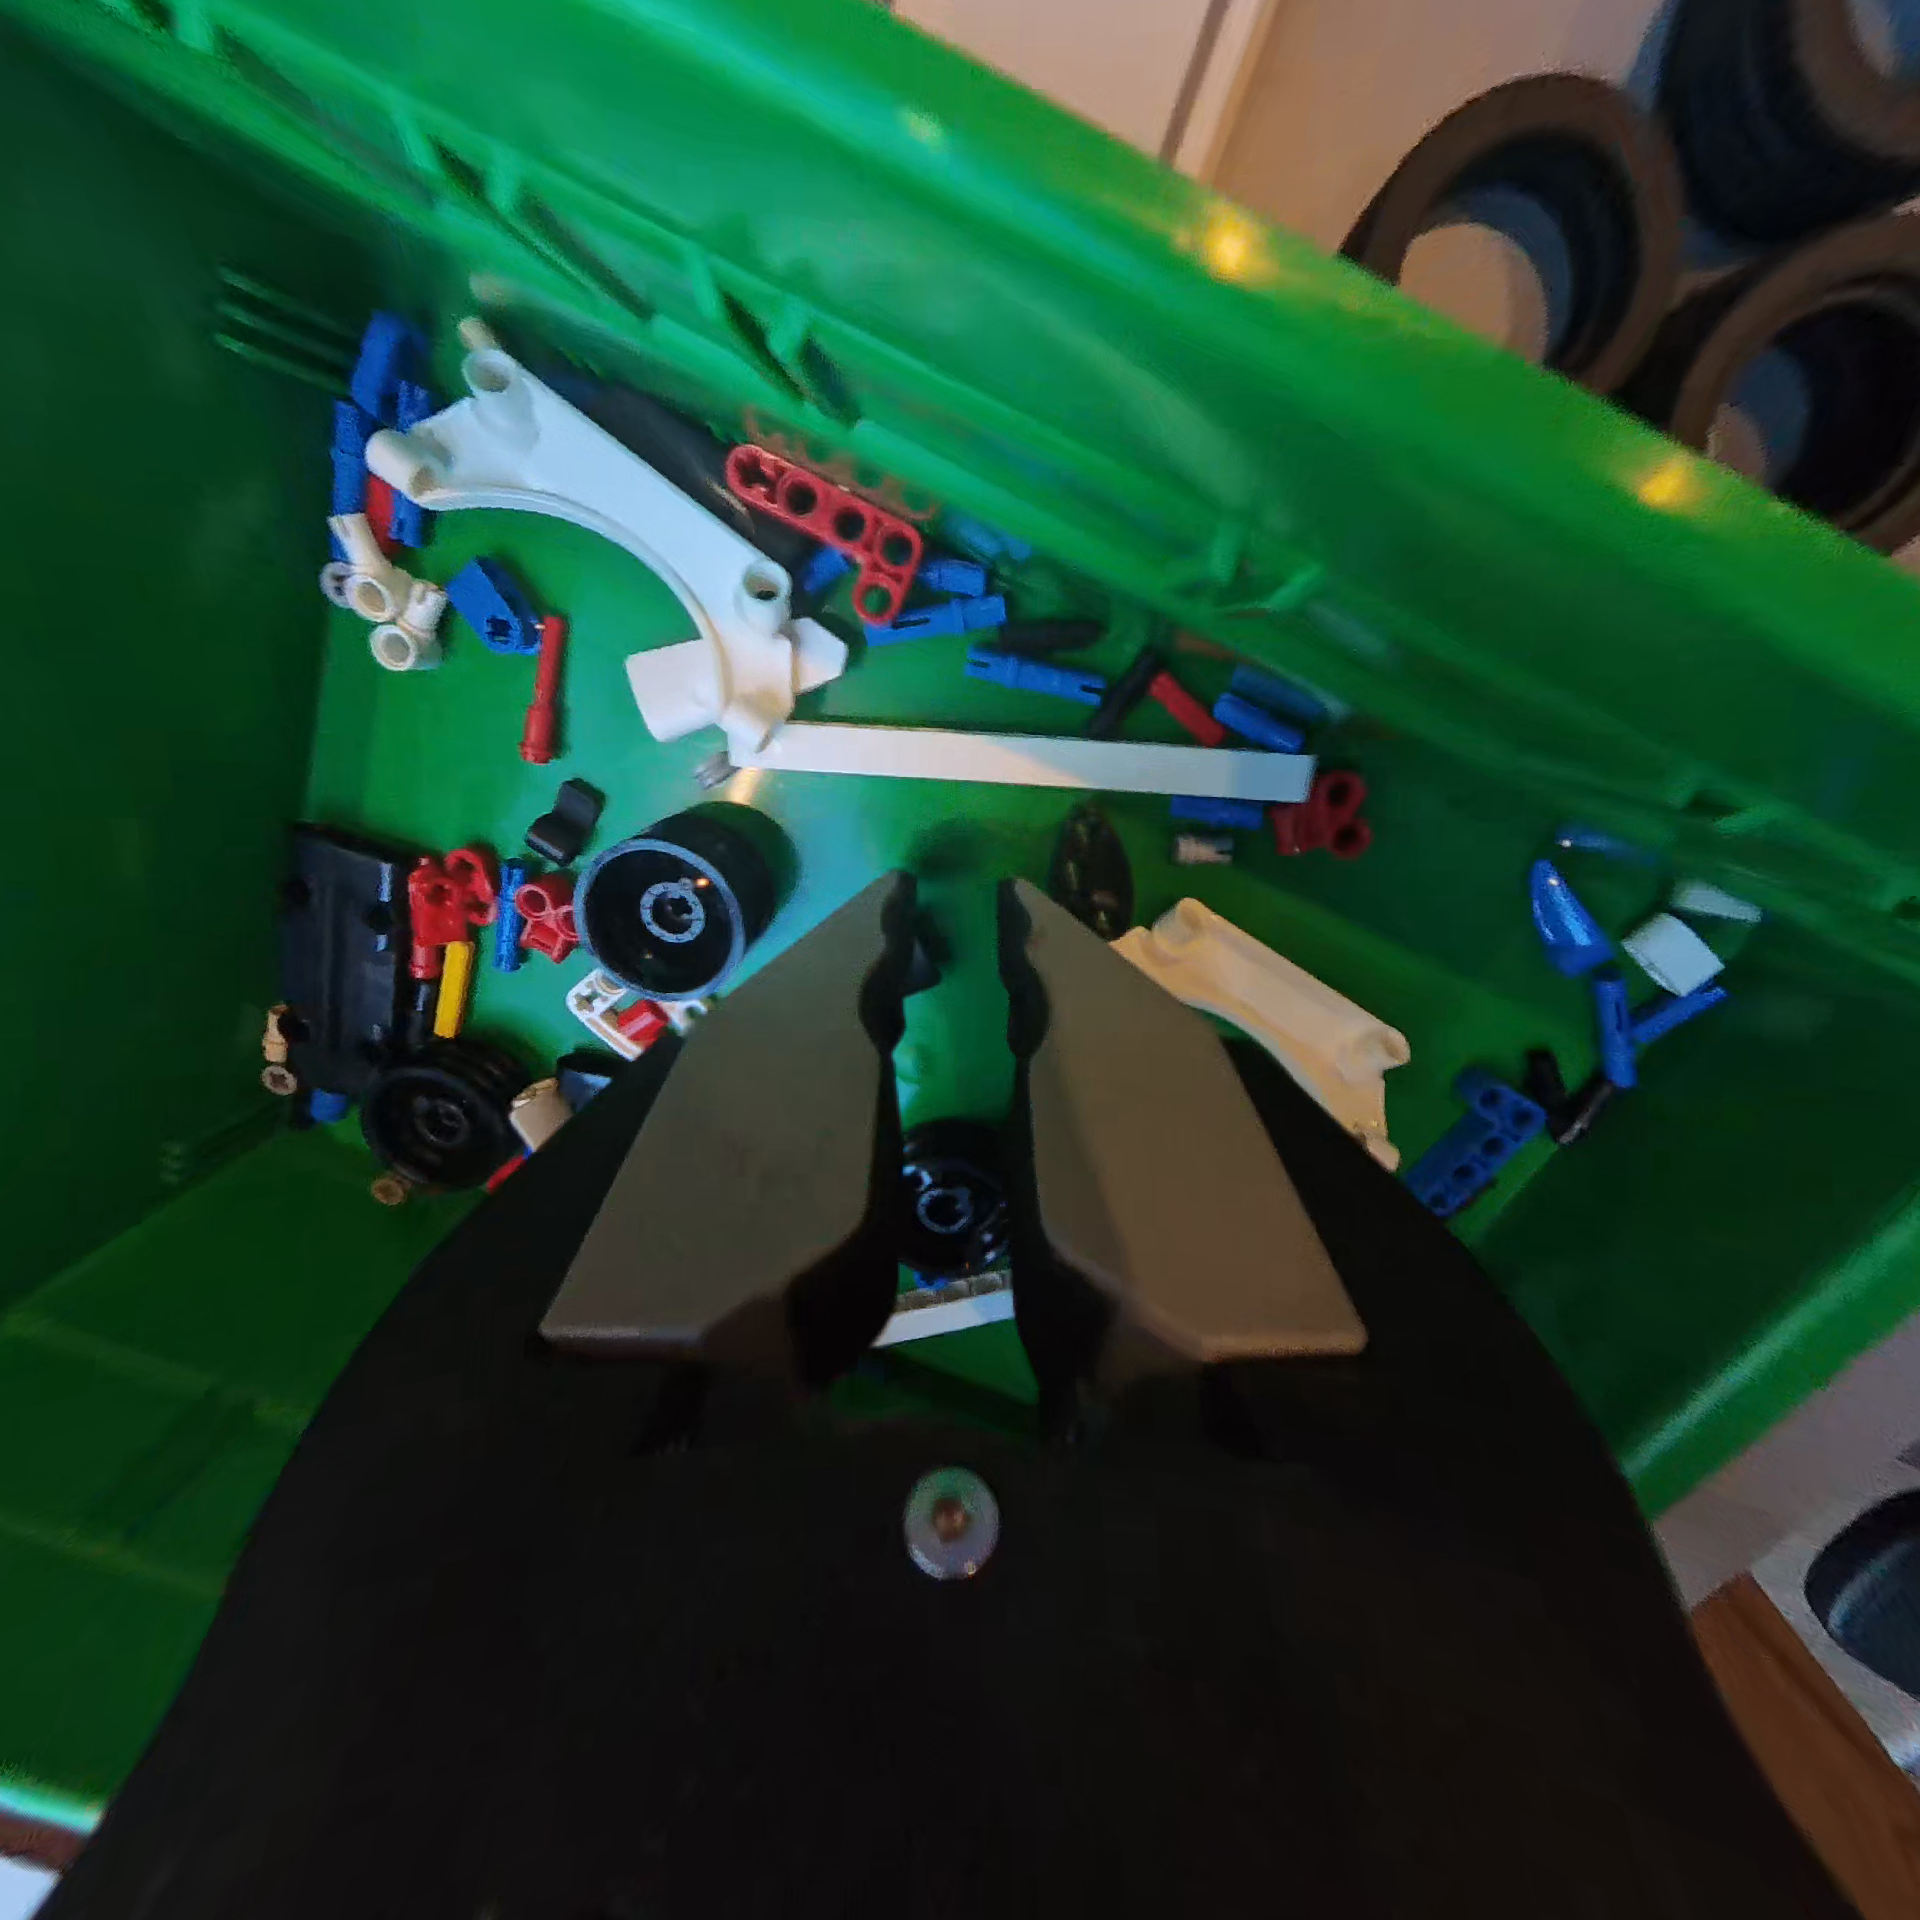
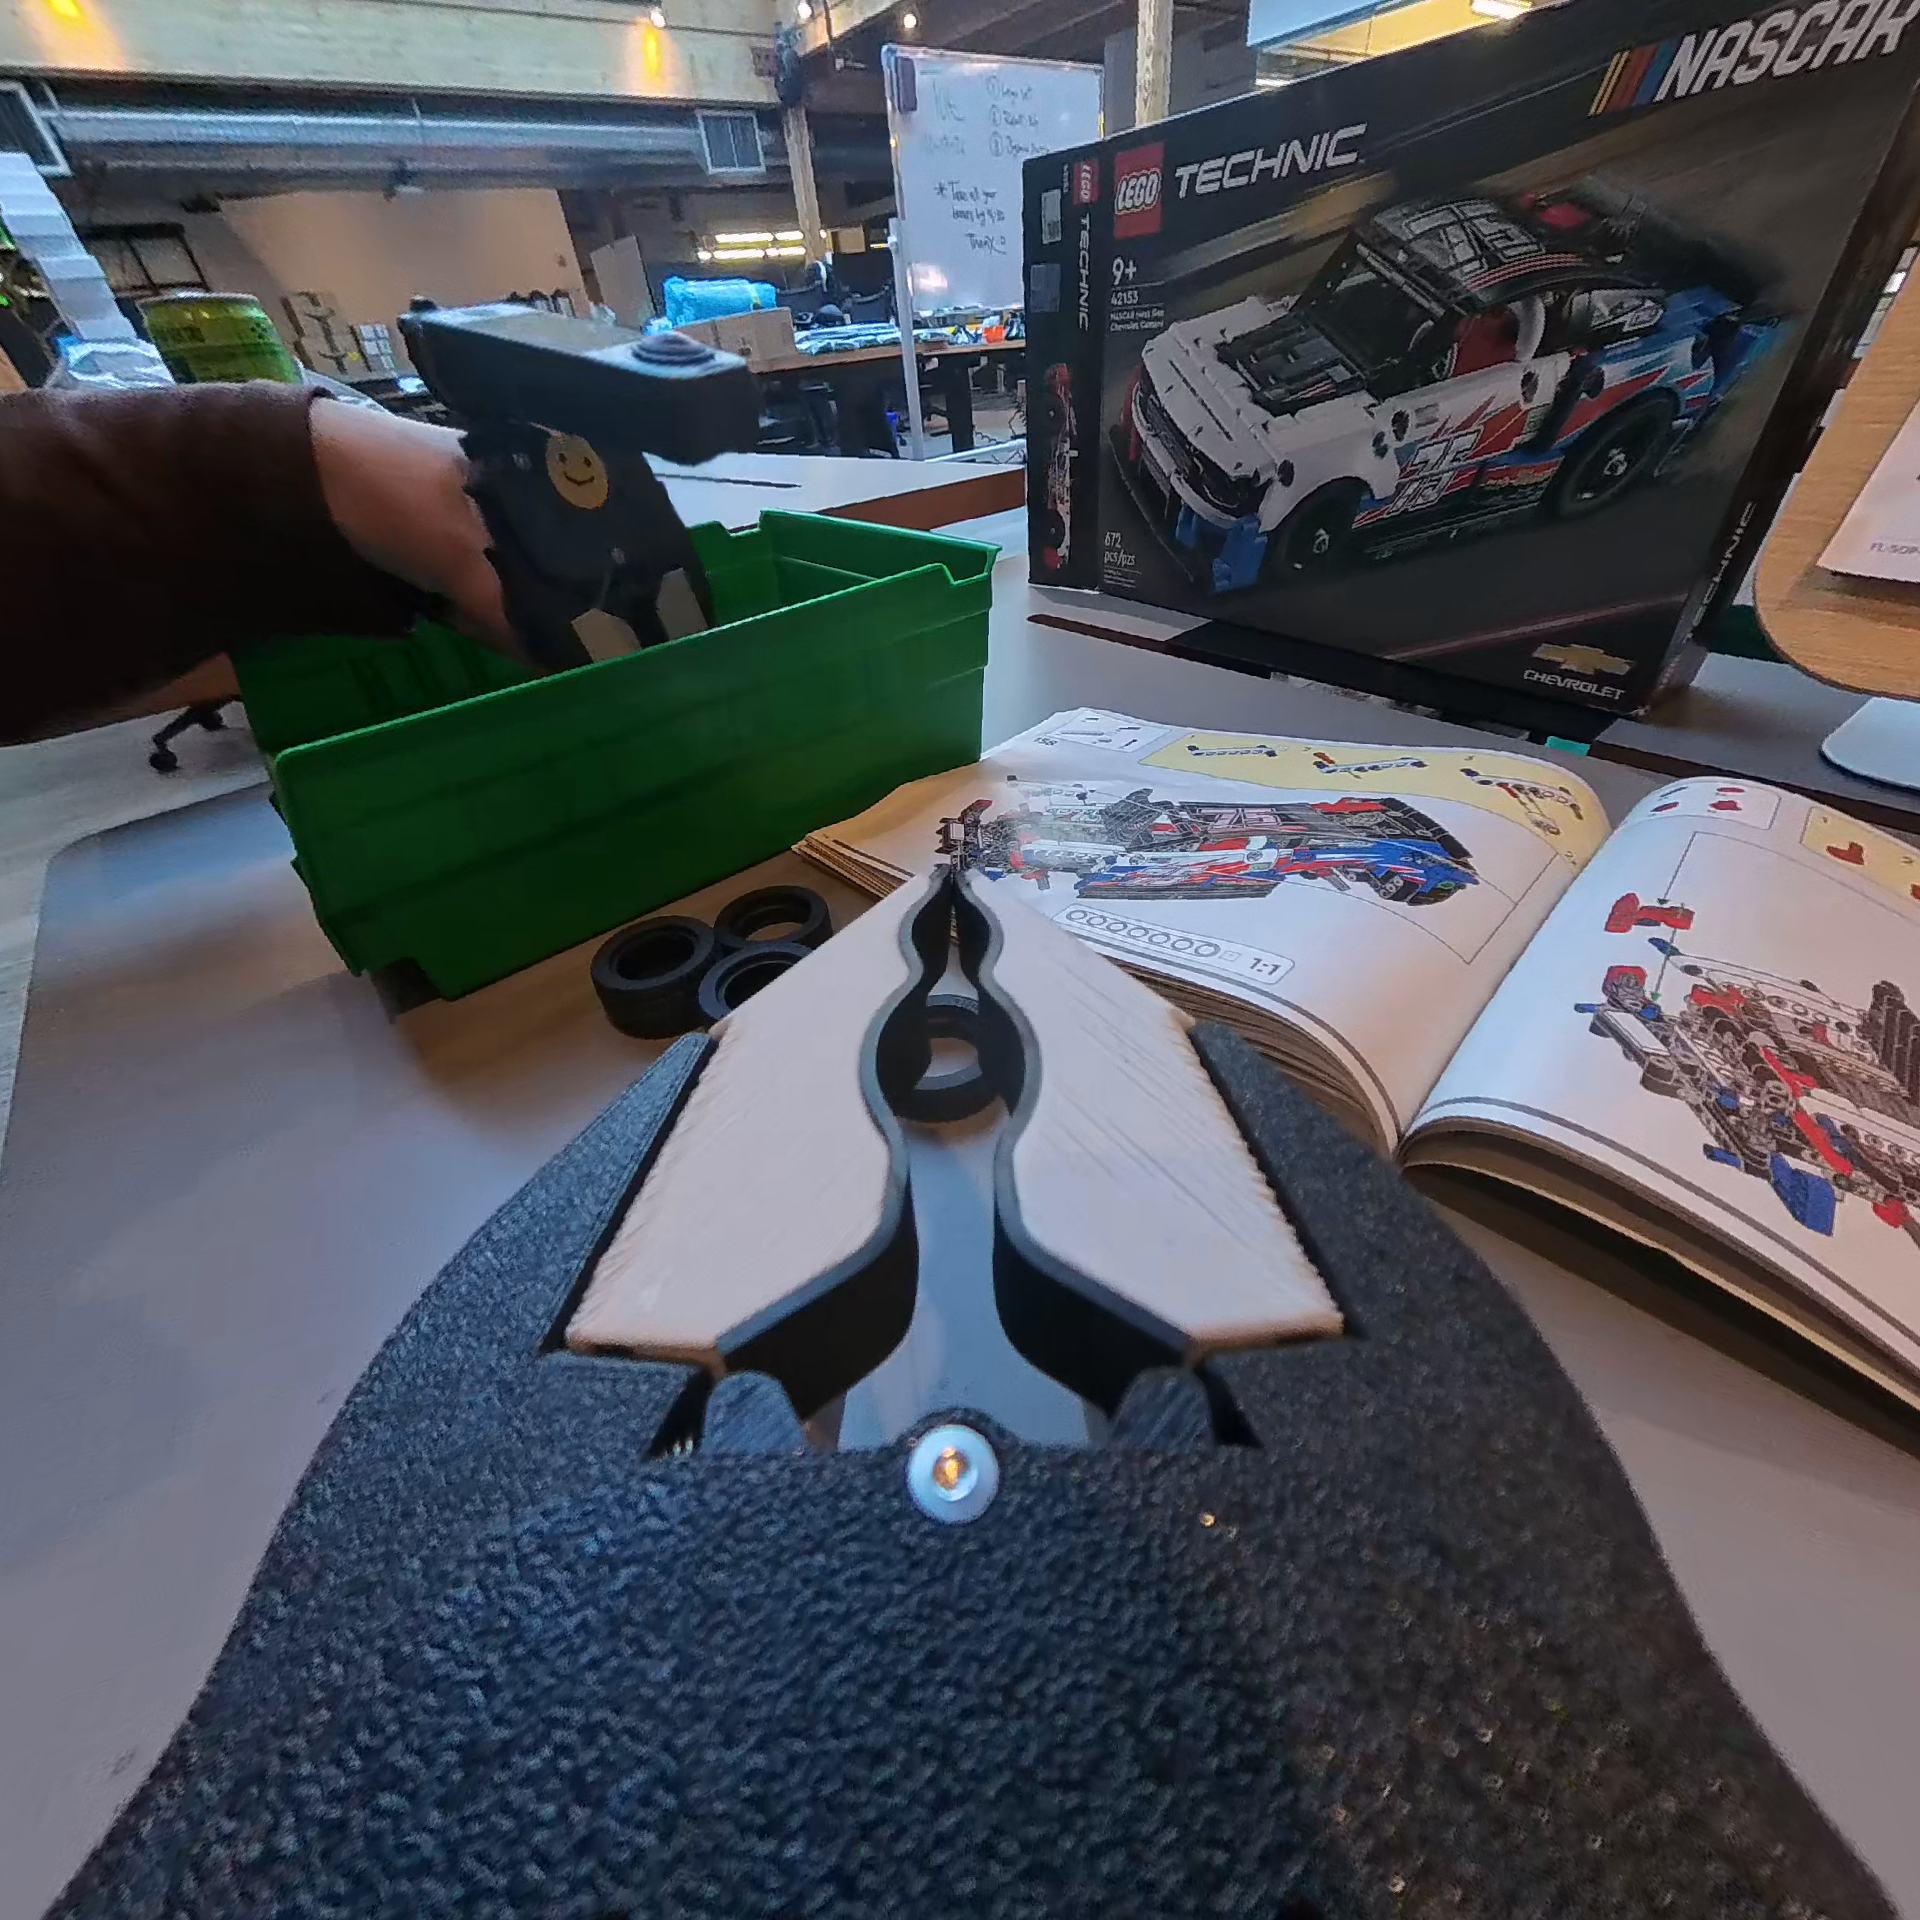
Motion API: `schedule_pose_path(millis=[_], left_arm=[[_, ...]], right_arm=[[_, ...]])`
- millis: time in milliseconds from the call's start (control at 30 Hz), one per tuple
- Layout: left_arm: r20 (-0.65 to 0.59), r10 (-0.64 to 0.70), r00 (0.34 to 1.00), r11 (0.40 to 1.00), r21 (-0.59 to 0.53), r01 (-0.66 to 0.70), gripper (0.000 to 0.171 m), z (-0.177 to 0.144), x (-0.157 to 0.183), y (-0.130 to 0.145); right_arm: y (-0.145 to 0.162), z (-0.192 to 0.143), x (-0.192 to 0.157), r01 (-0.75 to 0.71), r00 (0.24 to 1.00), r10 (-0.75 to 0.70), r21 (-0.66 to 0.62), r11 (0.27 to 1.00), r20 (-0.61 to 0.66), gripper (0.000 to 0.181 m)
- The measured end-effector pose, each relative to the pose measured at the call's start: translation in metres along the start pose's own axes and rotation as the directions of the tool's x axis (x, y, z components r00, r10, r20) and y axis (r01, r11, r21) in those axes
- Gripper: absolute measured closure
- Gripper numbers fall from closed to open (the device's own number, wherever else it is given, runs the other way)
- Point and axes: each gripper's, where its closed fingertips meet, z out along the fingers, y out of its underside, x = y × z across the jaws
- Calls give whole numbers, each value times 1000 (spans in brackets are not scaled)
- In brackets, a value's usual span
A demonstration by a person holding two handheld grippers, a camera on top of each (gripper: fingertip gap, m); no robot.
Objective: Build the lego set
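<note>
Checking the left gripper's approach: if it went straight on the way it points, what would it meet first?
The left gripper, fingers slightly apart, points down into the green bin. Straight ahead looks like bare bin floor, short of the long white beam; a black wheel lies just left. Depth is unclear.

Soft indoor light, motion blur, fisheye-bent edges, ceiling lamps glaring

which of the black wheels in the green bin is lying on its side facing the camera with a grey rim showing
The large wheel just left of the left gripper tips, near the bin middle. It shows a grey rim; the other two wheels look all black.
</note>
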Motion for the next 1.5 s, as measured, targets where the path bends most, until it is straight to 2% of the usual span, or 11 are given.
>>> schedule_pose_path(millis=[67, 200, 300, 433, 667, 767, 1000, 1133, 1233, 1367, 1500], left_arm=[[31, -13, 999, 999, 32, 12, 158, -3, -7, -7], [-11, 42, 999, 986, 161, -40, 158, -6, 3, -36], [22, 41, 999, 997, 60, -43, 156, 7, -1, -27], [34, 40, 999, 999, -3, -40, 164, 5, 0, -15], [73, 137, 988, 986, 84, -143, 161, 0, 0, -29], [61, 116, 991, 990, 77, -121, 151, 2, -1, -32], [-37, 97, 995, 992, 84, -94, 153, 9, 10, -35], [-55, 97, 994, 991, 99, -91, 163, 9, 12, -33], [-50, 83, 995, 993, 86, -79, 165, 8, 10, -28], [25, 76, 997, 997, -5, -76, 164, 5, -7, -9], [20, 70, 997, 998, -9, -70, 164, 4, -7, -4]], right_arm=[[0, 0, 0, -1, 1000, 1, -2, 1000, 0, 181], [0, 0, 0, -2, 1000, 2, -2, 1000, 0, 181], [0, 0, 1, -4, 1000, 4, 0, 1000, -2, 181], [0, 0, 1, -8, 1000, 8, 3, 1000, -2, 181], [0, 0, 1, -13, 1000, 13, 0, 1000, 4, 181], [0, 0, 1, -14, 1000, 14, 3, 1000, 2, 181], [-1, 0, 1, -19, 1000, 19, 3, 1000, 4, 181], [-1, 0, 2, -22, 1000, 22, 4, 1000, 6, 181], [-1, 0, 2, -25, 1000, 25, 4, 1000, 7, 181], [-1, 0, 2, -25, 1000, 25, 4, 1000, 7, 181], [0, 0, 2, -24, 1000, 24, 2, 1000, 7, 181]])
